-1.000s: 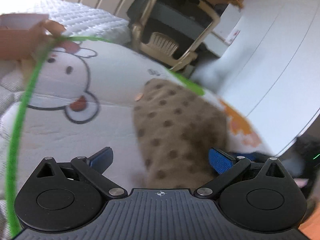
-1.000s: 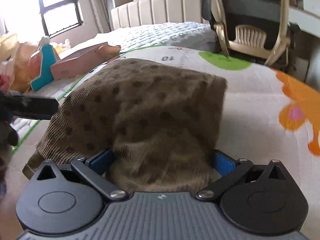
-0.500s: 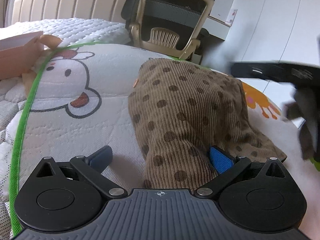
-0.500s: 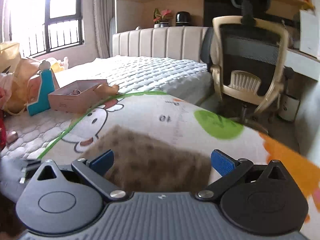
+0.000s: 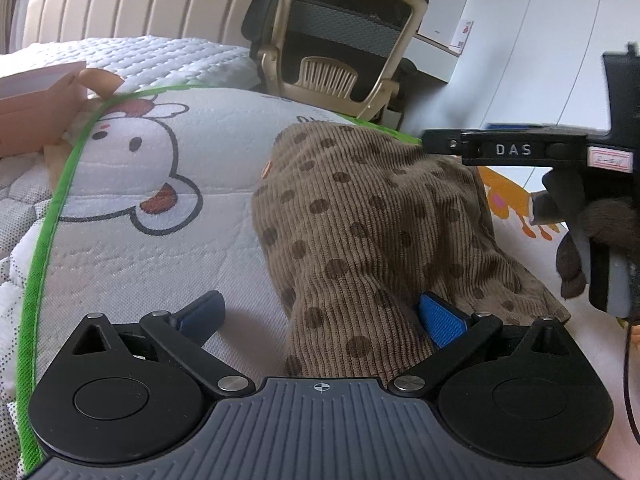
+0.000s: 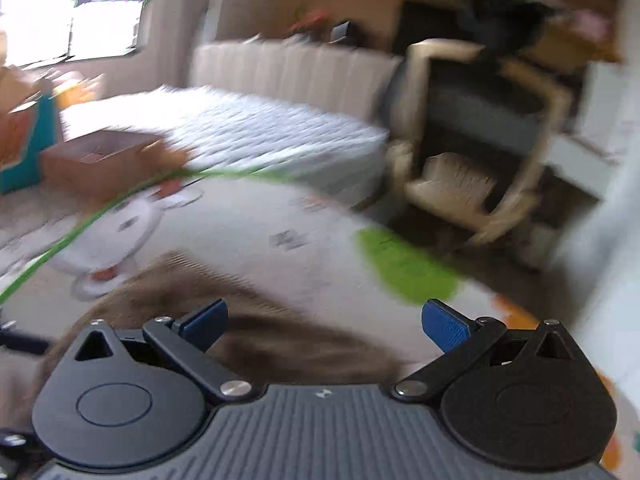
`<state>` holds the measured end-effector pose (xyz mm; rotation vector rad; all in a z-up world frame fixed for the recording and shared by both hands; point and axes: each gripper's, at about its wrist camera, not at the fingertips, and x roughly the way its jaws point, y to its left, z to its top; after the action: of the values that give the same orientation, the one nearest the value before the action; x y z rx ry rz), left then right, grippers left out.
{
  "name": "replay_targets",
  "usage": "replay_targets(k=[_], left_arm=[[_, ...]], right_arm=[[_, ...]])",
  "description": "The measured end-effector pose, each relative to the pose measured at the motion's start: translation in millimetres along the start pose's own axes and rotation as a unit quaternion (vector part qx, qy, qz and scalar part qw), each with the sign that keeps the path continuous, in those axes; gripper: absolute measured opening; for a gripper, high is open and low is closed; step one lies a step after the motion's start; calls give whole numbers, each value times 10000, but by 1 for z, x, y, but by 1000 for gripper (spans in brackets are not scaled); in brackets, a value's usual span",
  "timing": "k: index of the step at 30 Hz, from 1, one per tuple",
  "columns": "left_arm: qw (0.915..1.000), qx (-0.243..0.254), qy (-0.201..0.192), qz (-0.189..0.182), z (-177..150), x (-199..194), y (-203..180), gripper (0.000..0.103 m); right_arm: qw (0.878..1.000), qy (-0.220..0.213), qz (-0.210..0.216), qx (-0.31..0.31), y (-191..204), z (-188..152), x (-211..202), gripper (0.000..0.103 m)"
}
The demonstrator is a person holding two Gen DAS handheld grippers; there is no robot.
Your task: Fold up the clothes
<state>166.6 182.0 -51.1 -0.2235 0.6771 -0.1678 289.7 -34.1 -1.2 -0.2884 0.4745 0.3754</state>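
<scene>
in the left wrist view, a pink box (image 5: 38, 98) sits at the far left on the bed (image 5: 132, 56), touching the green-edged play mat (image 5: 132, 248) that covers the near part of the mattress. a cartoon cow face is printed on the mat just right of the box. the left hand-held gripper (image 5: 320, 314) has its jaws spread wide; its left blue pad (image 5: 202, 314) lies over bare mat, while the right pad presses against the near edge of the brown spotted corduroy garment (image 5: 360, 232). the garment lies bunched in a folded heap on the mat, right of the cow, and part of it sits between the open jaws without being clamped. behind it stands an office chair (image 5: 340, 40) beside the bed's padded headboard. at the far right the other black tool, marked "das", hovers over the garment's far right corner.

the right wrist view is heavily blurred. the box (image 6: 100, 160) shows at left, then the cow print, then the garment (image 6: 240, 320) as a brown smear low in the frame under the right hand-held gripper (image 6: 324, 316), whose jaws are spread wide with nothing gripped. the chair (image 6: 480, 140) is at the right.
</scene>
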Motion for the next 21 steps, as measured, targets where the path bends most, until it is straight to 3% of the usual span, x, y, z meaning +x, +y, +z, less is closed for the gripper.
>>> replay_targets(k=[2, 4, 6, 11, 17, 21], left_arm=[[10000, -4, -4, -2, 0, 0, 0, 103], [10000, -15, -11, -23, 0, 0, 0, 103], [10000, -27, -16, -33, 0, 0, 0, 103], [10000, -16, -4, -21, 0, 0, 0, 103], [10000, -35, -4, -39, 1, 0, 1, 103], [9976, -423, 146, -531, 12, -1, 16, 103]], right_arm=[[9990, 380, -206, 152, -15, -11, 17, 103], [9963, 738, 9, 432, -28, -28, 34, 103], [9937, 765, 217, 788, -41, -35, 38, 103], [9978, 487, -95, 430, -39, -27, 12, 103], [9932, 581, 912, 420, -31, -41, -30, 103], [9903, 953, 1005, 60, -18, -66, -26, 103]])
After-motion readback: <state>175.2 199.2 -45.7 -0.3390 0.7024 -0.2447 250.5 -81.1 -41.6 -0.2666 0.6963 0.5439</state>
